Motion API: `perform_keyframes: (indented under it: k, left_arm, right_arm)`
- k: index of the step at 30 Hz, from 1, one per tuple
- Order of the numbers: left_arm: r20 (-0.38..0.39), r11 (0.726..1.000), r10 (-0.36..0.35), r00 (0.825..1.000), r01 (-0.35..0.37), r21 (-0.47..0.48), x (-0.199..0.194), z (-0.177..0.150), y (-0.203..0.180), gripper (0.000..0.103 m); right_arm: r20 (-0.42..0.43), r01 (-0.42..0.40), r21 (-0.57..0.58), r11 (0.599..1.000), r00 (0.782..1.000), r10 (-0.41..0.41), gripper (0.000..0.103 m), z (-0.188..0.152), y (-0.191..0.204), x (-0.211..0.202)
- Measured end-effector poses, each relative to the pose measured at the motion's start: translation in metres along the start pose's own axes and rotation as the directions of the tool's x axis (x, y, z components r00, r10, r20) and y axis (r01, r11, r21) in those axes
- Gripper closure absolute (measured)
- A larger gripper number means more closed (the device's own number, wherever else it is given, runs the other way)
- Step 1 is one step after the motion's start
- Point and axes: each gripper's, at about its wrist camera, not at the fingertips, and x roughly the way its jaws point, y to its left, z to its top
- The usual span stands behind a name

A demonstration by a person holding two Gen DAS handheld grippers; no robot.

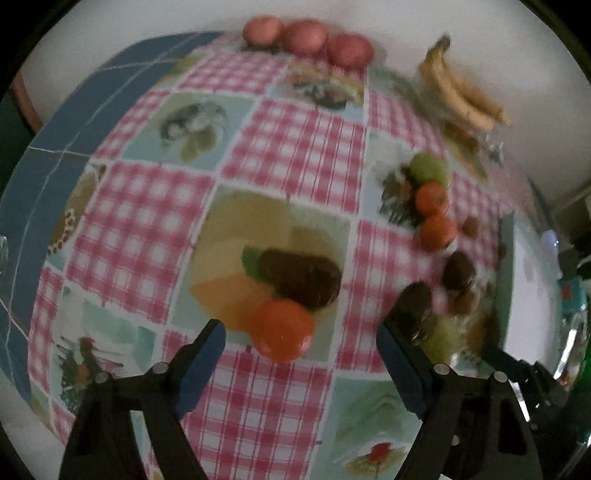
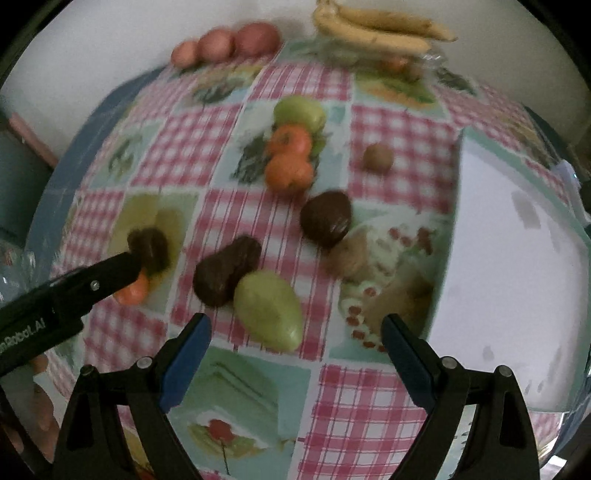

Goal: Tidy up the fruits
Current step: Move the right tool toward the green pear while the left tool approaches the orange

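Left gripper (image 1: 301,334), fingers spread, hovers over a tangerine (image 1: 282,329) lying beside a dark avocado (image 1: 301,277) on the checked tablecloth (image 1: 291,147). Right gripper (image 2: 297,334), fingers spread, faces a green mango (image 2: 269,310); bananas (image 2: 380,29) lie far.

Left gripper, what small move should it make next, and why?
Probably ease the left gripper forward a little so its open jaws straddle the orange. The orange lies just ahead of the fingertips on the tablecloth, beside a dark avocado, and nothing is held yet.
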Motion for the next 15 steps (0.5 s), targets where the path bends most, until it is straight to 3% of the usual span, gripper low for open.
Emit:
perform_keyframes:
  k: [6, 15]
  left_arm:
    - [-0.073, 0.999, 0.039, 0.997, -0.038, 0.01, 0.031, -0.009, -0.004, 0.017]
    - [-0.045, 0.99, 0.141, 0.989, -0.14, 0.029, 0.059, -0.018, 0.0, 0.016]
  right_arm:
    - [-0.083, 0.021, -0.026, 0.999, 0.996, -0.023, 0.01, -0.007, 0.003, 0.026]
    - [-0.048, 0.068, -0.08, 0.994, 0.996, -0.072, 0.01, -0.009, 0.013, 0.035]
